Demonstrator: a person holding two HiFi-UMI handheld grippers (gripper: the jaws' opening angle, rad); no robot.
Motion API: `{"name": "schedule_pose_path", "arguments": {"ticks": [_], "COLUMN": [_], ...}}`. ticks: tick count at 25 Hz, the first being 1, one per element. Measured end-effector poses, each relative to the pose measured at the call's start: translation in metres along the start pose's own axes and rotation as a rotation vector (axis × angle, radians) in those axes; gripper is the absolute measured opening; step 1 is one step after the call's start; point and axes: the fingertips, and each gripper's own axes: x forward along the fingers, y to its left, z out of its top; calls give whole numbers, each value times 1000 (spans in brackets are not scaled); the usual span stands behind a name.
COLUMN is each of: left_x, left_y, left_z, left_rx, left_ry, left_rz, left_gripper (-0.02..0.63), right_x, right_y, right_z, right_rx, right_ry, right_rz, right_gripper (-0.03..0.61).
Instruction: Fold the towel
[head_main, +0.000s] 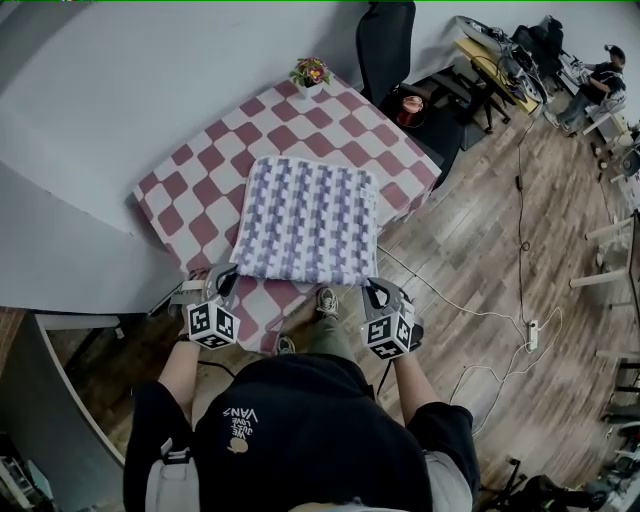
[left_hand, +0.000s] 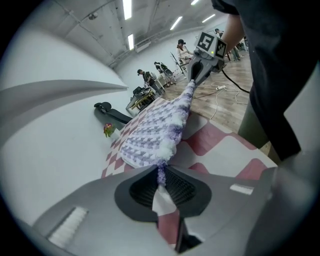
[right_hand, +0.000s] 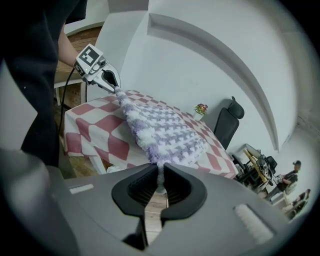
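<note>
A purple-and-white knitted towel (head_main: 308, 220) lies spread on the table's red-and-white checked cloth (head_main: 200, 190), its near edge stretched between my two grippers. My left gripper (head_main: 226, 280) is shut on the towel's near left corner, at the table's front edge. My right gripper (head_main: 374, 291) is shut on the near right corner, just off the table's front corner. In the left gripper view the towel (left_hand: 155, 132) runs from my left gripper (left_hand: 161, 178) to the right gripper (left_hand: 202, 70). In the right gripper view the towel (right_hand: 162, 130) runs from my right gripper (right_hand: 160, 183) to the left gripper (right_hand: 109, 80).
A small flower pot (head_main: 309, 73) stands at the table's far corner. Behind it is a black office chair (head_main: 388, 40). A white cable and power strip (head_main: 531, 335) lie on the wooden floor to the right. A white wall (head_main: 90, 100) borders the table's left side. A seated person (head_main: 598, 80) is far right.
</note>
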Motion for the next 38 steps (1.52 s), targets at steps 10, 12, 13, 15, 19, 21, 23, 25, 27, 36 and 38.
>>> {"name": "schedule_pose_path", "arguments": {"ticks": [10, 12, 13, 15, 19, 21, 23, 25, 27, 36, 38], "left_x": [30, 42, 49, 66, 101, 115, 128, 138, 147, 161, 157], "left_y": [64, 77, 82, 90, 100, 103, 104, 104, 104, 121, 126], "left_z": [23, 26, 25, 22, 13, 9, 5, 2, -1, -19, -24], "left_rx": [-65, -73, -80, -94, -137, -161, -179, -187, -192, -444, -503], "left_ry": [-7, 3, 11, 34, 85, 108, 132, 150, 166, 159, 144], "left_rz": [23, 34, 35, 29, -2, -18, -38, -56, -69, -69, -64], "left_gripper": [38, 38, 38, 38, 38, 38, 38, 38, 40, 160, 184], "right_x": [28, 39, 46, 62, 94, 105, 115, 124, 131, 143, 142], "right_y": [-55, -68, -74, -84, -100, -105, -108, -109, -110, -138, -143], "right_z": [25, 30, 32, 34, 35, 34, 32, 29, 25, 12, 9], "right_rx": [31, 35, 36, 39, 56, 72, 91, 113, 146, 493, 611], "right_ry": [-30, -23, -16, 3, 43, 61, 79, 96, 108, 79, 41], "right_rz": [28, 32, 36, 49, 82, 100, 121, 141, 155, 176, 212], "right_gripper": [29, 30, 30, 31, 31, 31, 32, 32, 35, 229, 265]}}
